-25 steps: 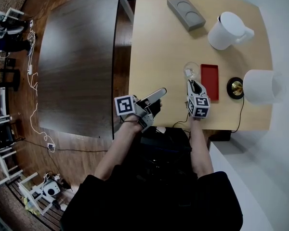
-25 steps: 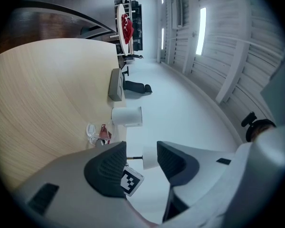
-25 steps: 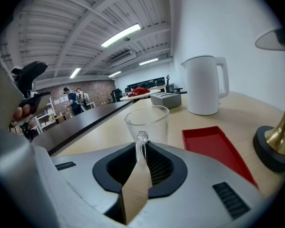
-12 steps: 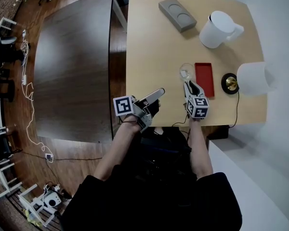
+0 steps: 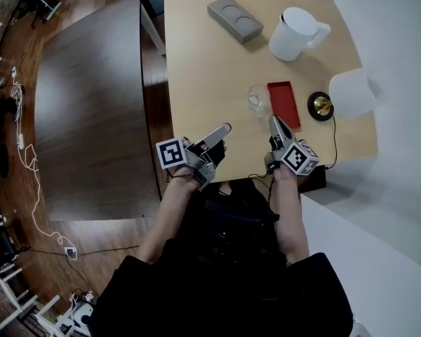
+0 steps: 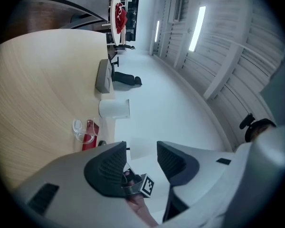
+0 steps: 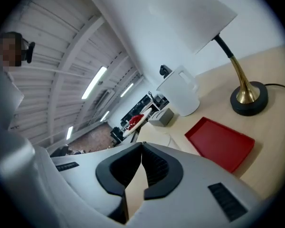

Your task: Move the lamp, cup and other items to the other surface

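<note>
On the light wood table (image 5: 203, 62) a clear glass cup (image 5: 258, 100) stands next to a red tray (image 5: 283, 104). The lamp has a brass-and-black base (image 5: 321, 106) and a white shade (image 5: 351, 93) at the right edge. My right gripper (image 5: 275, 123) hovers just short of the cup and the red tray (image 7: 221, 141). Its jaws are closing and meet at the tips, with nothing between them. The lamp base (image 7: 249, 99) lies ahead to its right. My left gripper (image 5: 221, 130) hangs open and empty at the table's near edge, left of the cup (image 6: 78, 129).
A white jug (image 5: 295, 34) and a grey two-hollow tray (image 5: 235, 20) sit at the far side of the light table. A dark wood table (image 5: 91, 111) stands to the left across a narrow gap. The lamp's black cord (image 5: 333, 149) runs over the near right edge.
The right gripper's jaws have come together. Both grippers stay near the table's front edge, and the head view has swung so the table sits further left.
</note>
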